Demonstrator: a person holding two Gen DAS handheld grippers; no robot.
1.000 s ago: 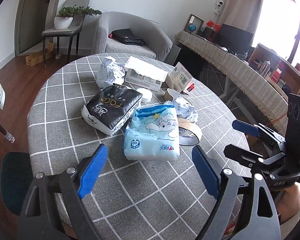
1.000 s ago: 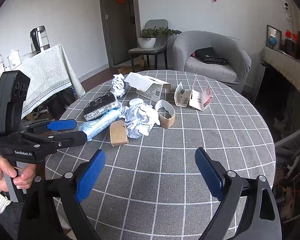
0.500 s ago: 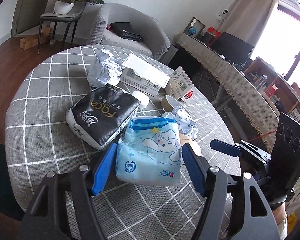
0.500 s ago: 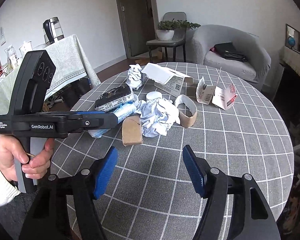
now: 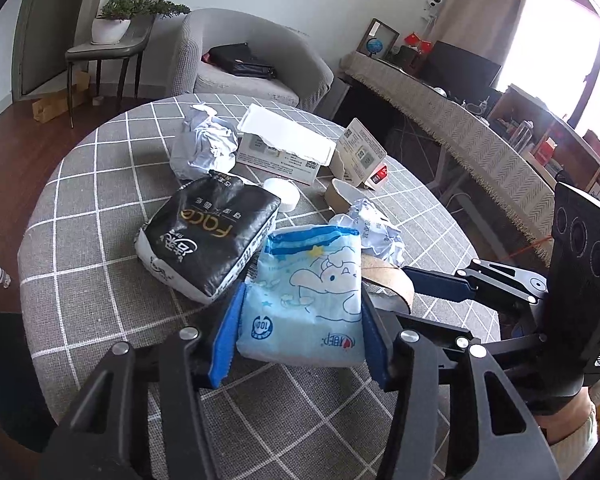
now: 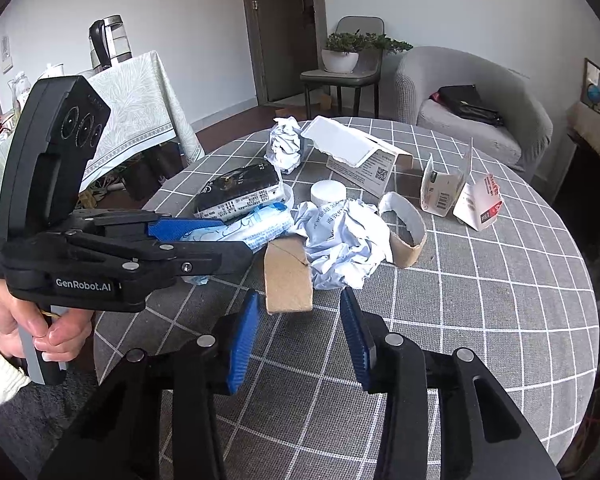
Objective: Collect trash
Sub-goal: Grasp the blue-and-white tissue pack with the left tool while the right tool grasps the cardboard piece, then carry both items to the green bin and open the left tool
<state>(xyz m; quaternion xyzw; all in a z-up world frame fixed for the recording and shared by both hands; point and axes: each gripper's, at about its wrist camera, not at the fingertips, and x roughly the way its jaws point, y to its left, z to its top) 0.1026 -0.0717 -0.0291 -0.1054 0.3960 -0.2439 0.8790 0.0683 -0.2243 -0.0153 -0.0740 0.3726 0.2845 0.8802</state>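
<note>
Left gripper (image 5: 300, 332): we now straddle blue pack (image 5: 312, 296) on table (image 5: 80, 248), jaws closing, pads touching its sides. Right gripper (image 6: 300, 336) advanced, closing short of cardboard tube (image 6: 288, 280). Both pickups imminent.

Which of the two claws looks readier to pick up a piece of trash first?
The left. The left claw is closing with the blue tissue pack between its pads. The right claw is also closing, but the cardboard tube lies just ahead of its tips.
</note>
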